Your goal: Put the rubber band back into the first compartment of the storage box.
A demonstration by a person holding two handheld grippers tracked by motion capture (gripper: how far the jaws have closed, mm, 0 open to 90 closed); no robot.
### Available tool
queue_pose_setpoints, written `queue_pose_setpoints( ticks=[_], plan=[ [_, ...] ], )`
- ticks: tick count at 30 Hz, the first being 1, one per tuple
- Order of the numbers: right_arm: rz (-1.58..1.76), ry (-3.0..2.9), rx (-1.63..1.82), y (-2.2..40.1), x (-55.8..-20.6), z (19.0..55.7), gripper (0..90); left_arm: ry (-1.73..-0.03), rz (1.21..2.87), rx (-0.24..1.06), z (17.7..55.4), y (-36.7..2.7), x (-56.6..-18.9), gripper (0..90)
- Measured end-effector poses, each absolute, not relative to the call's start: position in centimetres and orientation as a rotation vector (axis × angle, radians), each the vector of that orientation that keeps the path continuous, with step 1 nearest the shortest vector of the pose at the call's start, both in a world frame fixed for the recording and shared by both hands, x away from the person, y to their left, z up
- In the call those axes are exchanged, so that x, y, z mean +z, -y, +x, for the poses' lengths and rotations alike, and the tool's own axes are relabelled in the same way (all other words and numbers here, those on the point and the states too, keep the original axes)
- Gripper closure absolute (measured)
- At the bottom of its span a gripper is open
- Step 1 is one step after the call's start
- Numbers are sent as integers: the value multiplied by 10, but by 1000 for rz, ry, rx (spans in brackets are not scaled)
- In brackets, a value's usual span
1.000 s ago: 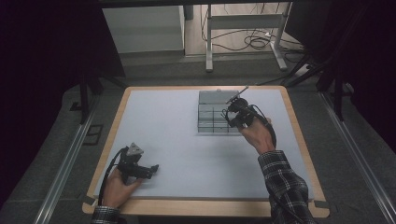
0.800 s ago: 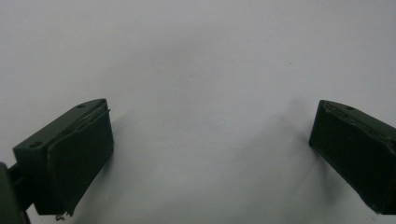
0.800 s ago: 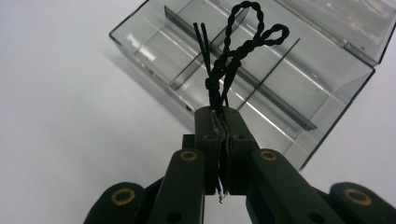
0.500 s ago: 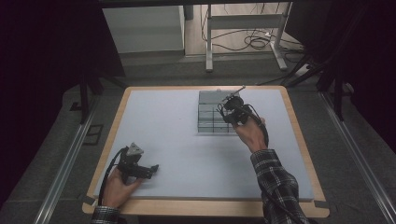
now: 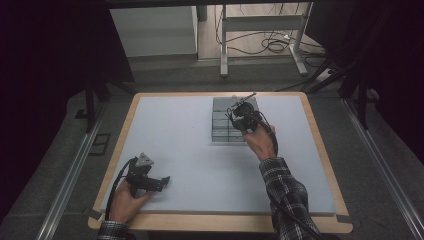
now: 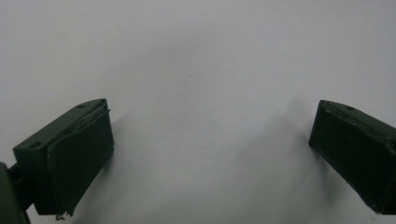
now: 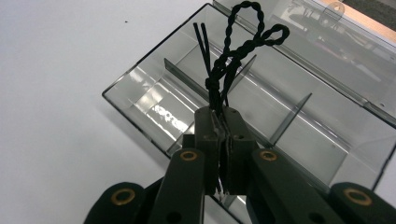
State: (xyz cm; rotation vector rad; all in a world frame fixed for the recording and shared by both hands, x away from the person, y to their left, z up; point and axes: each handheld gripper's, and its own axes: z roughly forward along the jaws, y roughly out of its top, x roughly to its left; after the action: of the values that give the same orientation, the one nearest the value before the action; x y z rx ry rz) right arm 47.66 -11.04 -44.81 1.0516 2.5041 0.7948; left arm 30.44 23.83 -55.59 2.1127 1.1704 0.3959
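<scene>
Right gripper first: jaws pinched tight on a black twisted cord, knotted just above the pads, with 2 loops standing up and 2 thin stray ends beside them. The cord hangs in the air above the clear compartment box, over one of its near cells, not touching the floor of it as far as the right gripper view shows. The cells in sight look empty, and the hinged lid lies open on the far side.

From the high view, the right gripper sits over that box at the far middle of the white table, the right hand behind it.

Left gripper, at the near left: jaws spread wide, holding nothing, resting low over bare table.

My read: the pick-up is done, the carry is done, and what's left is the lowering into a cell and the release.
</scene>
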Motion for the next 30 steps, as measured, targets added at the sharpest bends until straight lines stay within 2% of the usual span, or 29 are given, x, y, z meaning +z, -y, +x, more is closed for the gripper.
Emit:
queue_pose_setpoints(
  ticks=[30],
  plan=[
    [1046,-2492,811,84,-482,506,858,-1169,2118,397,304,-239,-556,0]
  ],
)
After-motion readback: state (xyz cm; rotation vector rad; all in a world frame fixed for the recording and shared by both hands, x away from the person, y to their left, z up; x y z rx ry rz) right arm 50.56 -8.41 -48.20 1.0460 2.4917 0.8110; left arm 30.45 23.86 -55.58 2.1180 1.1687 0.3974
